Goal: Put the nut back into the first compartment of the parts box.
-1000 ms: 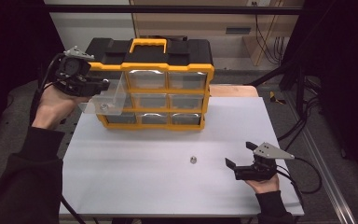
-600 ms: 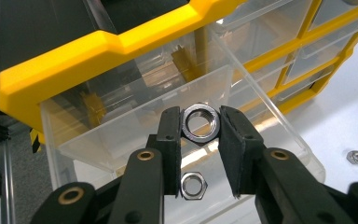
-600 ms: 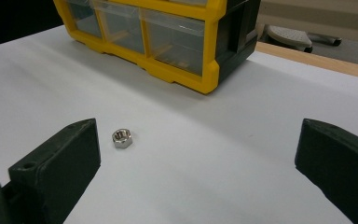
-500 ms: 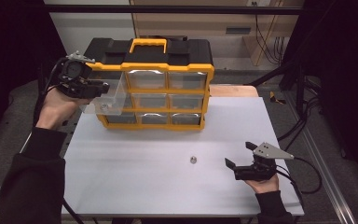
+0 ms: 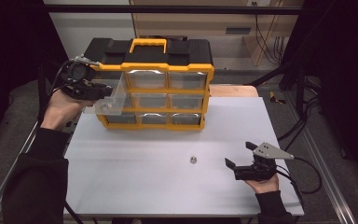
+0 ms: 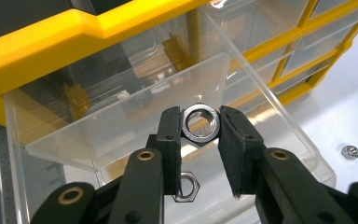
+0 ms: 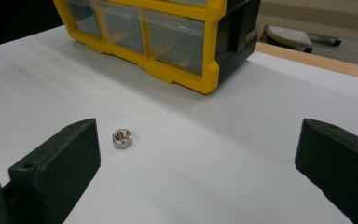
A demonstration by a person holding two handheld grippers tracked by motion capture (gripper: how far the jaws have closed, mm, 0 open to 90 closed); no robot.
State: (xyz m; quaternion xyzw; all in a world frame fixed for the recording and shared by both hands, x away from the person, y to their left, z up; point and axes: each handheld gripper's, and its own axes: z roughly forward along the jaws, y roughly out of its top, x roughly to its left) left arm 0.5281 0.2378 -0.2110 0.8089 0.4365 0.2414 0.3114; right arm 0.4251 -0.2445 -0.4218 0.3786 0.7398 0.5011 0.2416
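A steel hex nut (image 6: 200, 123) sits pinched between the jaws of my left gripper (image 6: 199, 127), which is shut on it above a pulled-out clear drawer (image 6: 121, 121). A second nut (image 6: 186, 186) lies on that drawer's floor. In the high view the left gripper (image 5: 103, 88) is at the top-left drawer (image 5: 114, 99) of the yellow and black organizer (image 5: 168, 70). Another loose nut (image 5: 192, 159) (image 7: 121, 138) rests on the white table. My right gripper (image 5: 239, 154) (image 7: 198, 135) rests open near the front right, to the right of that nut.
The organizer (image 7: 168, 42) stands at the back of the white table (image 5: 135, 186), its other clear drawers pushed in. A wooden board (image 5: 233, 90) lies behind the table's right side. A cable (image 5: 303, 177) trails from the right gripper.
The left hand has shifted only slightly at the open drawer. The right gripper and the loose nut on the table have stayed put.
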